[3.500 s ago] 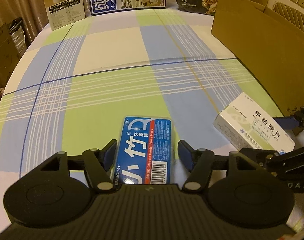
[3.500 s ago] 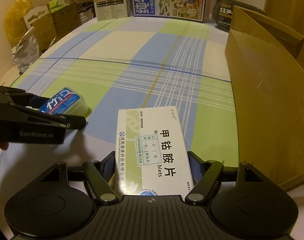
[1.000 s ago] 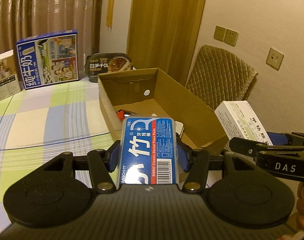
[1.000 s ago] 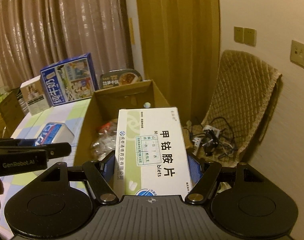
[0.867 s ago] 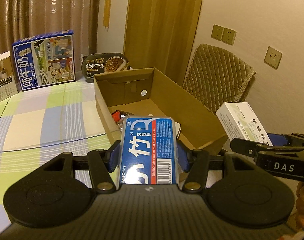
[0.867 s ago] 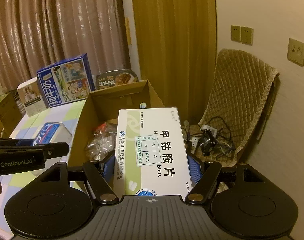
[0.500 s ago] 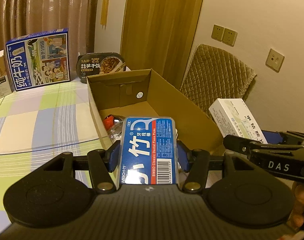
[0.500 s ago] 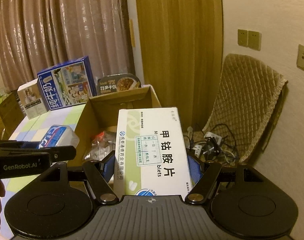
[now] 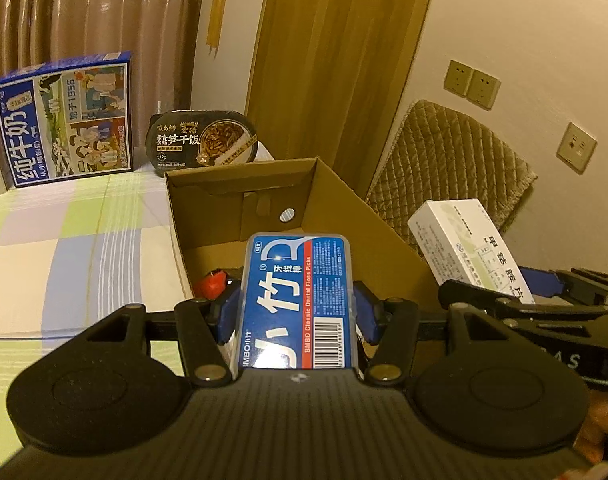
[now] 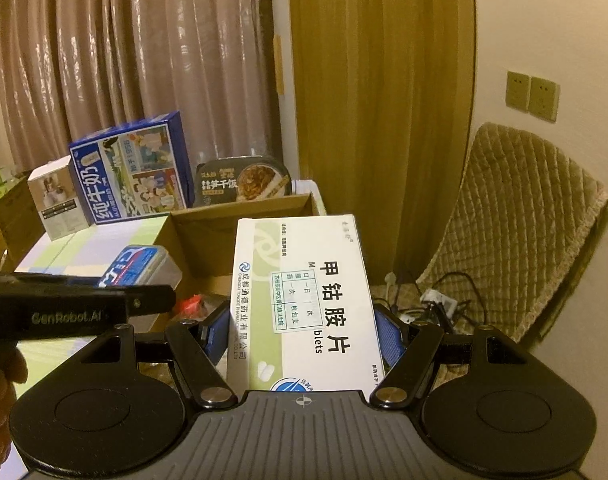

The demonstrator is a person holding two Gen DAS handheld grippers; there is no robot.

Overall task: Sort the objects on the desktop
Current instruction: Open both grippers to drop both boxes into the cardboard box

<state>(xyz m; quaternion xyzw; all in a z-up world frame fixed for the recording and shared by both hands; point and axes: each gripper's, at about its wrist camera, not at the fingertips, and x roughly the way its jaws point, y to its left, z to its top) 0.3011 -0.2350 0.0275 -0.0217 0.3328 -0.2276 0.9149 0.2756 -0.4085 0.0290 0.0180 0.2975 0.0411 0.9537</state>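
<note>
Left wrist — cardboard box ahead

Floss case between the left fingers – "BMBO Classic Dental Floss Picks", "小竹", barcode. Pill box between the right fingers – "甲钴胺片", "blets". Left gripper side reads "GenRobot.AI". Beyond the fingertips: milk carton "纯牛奶", "1956"; meal tub "笋干饭".

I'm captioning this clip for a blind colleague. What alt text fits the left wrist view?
The left gripper clamps a blue dental floss pick case above an open cardboard box on a checked tablecloth. At right, the right gripper holds a white medicine box.
</note>
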